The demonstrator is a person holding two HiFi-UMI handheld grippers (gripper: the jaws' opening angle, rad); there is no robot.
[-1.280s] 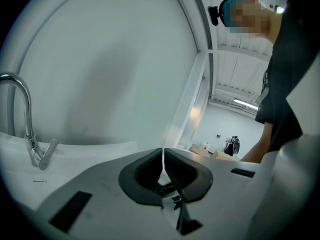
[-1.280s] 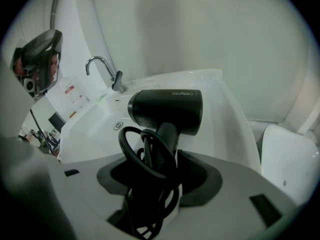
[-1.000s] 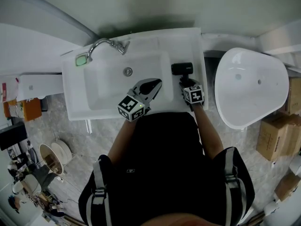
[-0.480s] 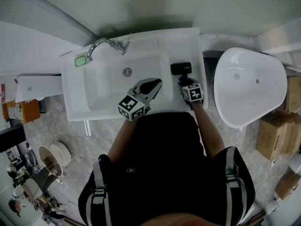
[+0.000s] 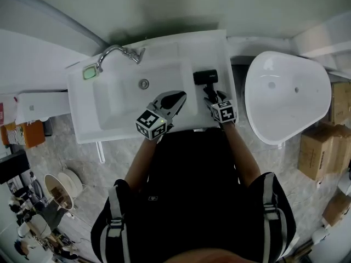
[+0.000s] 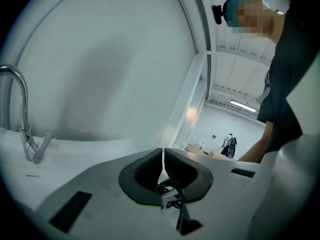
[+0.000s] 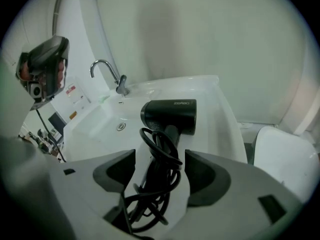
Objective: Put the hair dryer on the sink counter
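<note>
– Right fingers: released or clamped?
– Released. The right gripper's jaws have just been opening and stand wide on either side of the dryer's handle. The handle and the cord wound round it lie between the pads, but neither pad presses on them.
– So where is the dryer?
– Flat on the counter, on the strip right of the basin. Its barrel lies crosswise at the far end and its handle points back at the person. I judge that strip suits because it is level and well apart from the faucet and the drain.
– And the left gripper?
– Jaws closed together on nothing. It hovers over the basin's near right corner, idle. It seems kept aside, since one gripper manages the dryer.
– Is the task done?
– Looks so: the dryer rests under its own weight. What remains, I think, is lifting the right gripper clear without snagging the loose cord loops, which could drag the dryer toward the edge.
</note>
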